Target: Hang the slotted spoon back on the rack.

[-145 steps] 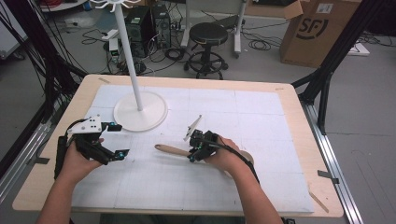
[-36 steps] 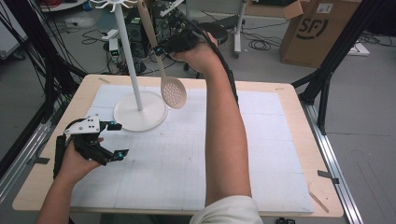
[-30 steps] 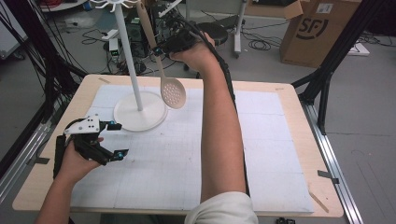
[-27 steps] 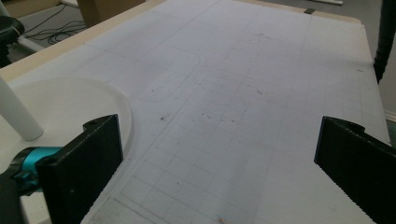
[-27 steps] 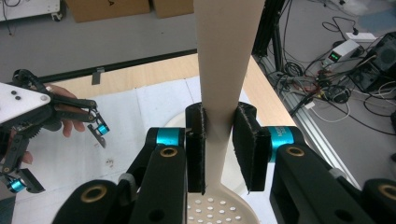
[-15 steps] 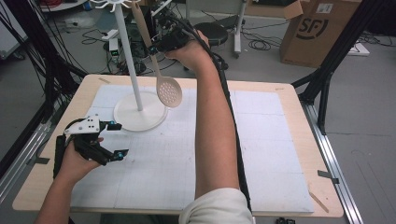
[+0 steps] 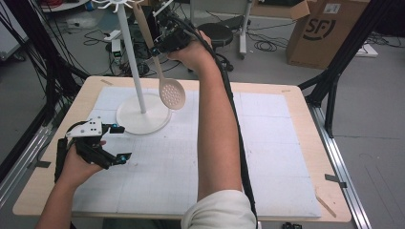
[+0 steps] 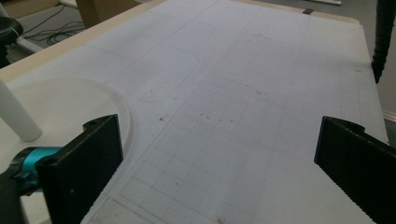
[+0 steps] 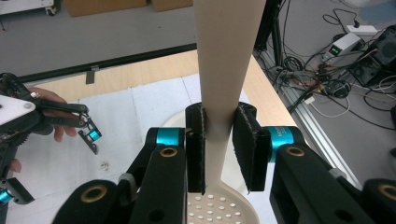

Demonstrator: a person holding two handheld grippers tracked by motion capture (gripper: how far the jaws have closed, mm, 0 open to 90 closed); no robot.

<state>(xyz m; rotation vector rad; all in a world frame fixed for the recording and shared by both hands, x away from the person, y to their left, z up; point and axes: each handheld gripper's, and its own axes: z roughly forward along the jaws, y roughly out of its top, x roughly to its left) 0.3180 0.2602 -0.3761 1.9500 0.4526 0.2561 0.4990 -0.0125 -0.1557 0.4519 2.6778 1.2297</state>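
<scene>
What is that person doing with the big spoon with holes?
The right gripper is shut on the handle of the slotted spoon and holds it up high beside the white stand, near the hooks at its top. The spoon hangs bowl-down and isn't hooked on yet. The left gripper rests open on the table.

— What does the slotted spoon (image 7: pixel 165 71) look like?
— Pale beige, with a long flat handle and a round bowl full of small holes.
— And its pose?
— It hangs nearly upright in the air, bowl down, above the tabletop (image 7: pixel 286 157) beside the white stand's pole (image 7: pixel 131 57). Its handle top seems to reach the stand's hooks.
</scene>
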